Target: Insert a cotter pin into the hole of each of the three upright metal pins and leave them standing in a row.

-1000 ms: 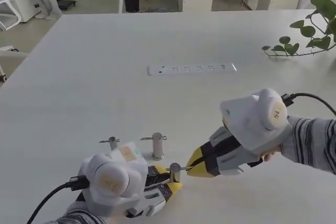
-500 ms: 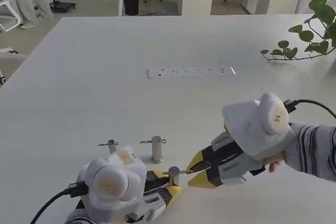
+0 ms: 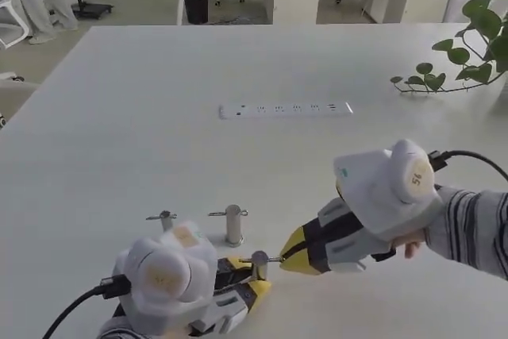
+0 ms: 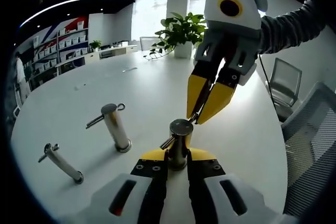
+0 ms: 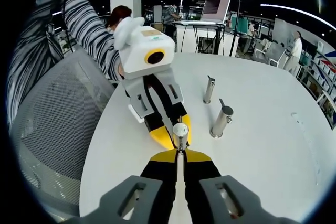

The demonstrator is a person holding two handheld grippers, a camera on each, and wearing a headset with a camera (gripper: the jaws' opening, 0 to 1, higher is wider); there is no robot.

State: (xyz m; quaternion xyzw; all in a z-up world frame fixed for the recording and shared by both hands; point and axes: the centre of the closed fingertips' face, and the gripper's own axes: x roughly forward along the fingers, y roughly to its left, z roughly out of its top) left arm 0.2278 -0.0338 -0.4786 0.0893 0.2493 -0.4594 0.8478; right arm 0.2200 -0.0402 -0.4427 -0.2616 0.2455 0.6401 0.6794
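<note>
Three upright metal pins stand on the white table. The far-left pin and the middle pin each carry a cotter pin through the top. My left gripper is shut on the near pin, holding its shaft between the yellow fingertips. My right gripper comes in from the right, shut on a cotter pin whose tip pokes out of the near pin's far side. In the right gripper view the near pin stands just past the shut right gripper.
A white power strip lies at mid-table. A trailing green plant sits at the right edge. Chairs and office furniture stand beyond the far table edge. The person's striped sleeve reaches in from the right.
The head view has shifted a little. Both grippers stay at the near pin, the right one a touch closer to it than half a second ago.
</note>
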